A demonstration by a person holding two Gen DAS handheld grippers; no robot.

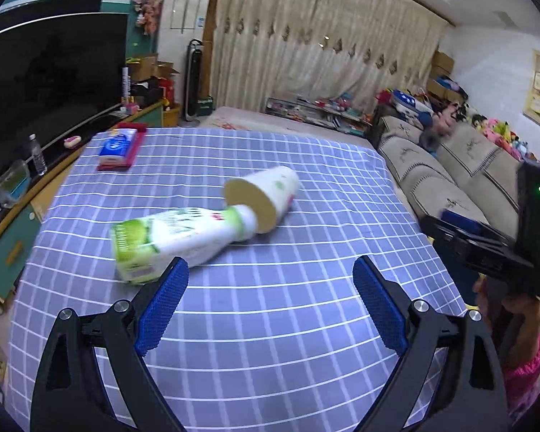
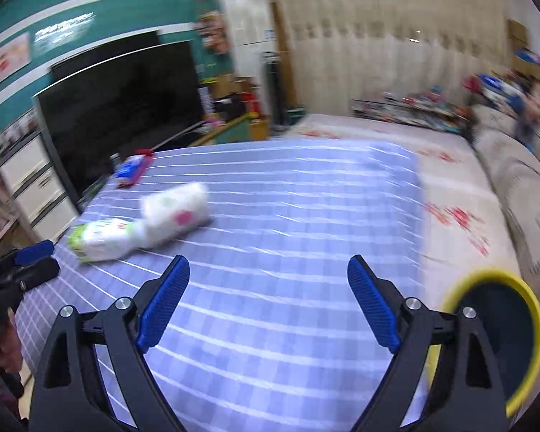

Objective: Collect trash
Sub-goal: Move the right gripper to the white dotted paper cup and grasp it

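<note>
Checked cloth covers the surface (image 1: 270, 324). Mid-left lie a bottle (image 1: 172, 241) and a paper cup (image 1: 262, 201), apparently touching. Both the left claw (image 1: 270, 273) and right claw (image 2: 268, 271) hover nearby, spread wide, holding nothing.

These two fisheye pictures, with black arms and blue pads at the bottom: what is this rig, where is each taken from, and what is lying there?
There is no robot here. A person holds a hand-held gripper in each hand, and each carries a camera looking forward along its two fingers. One picture comes from the left gripper, the other from the right gripper; the right-hand one is blurred. Both have their jaws wide apart and hold nothing. Below them is a table with a blue checked cloth. On it lie a white and green bottle on its side and a tipped paper cup, the bottle's neck at the cup's mouth. A tissue pack sits at the far corner. A yellow-rimmed bin shows at the right view's edge.
</note>
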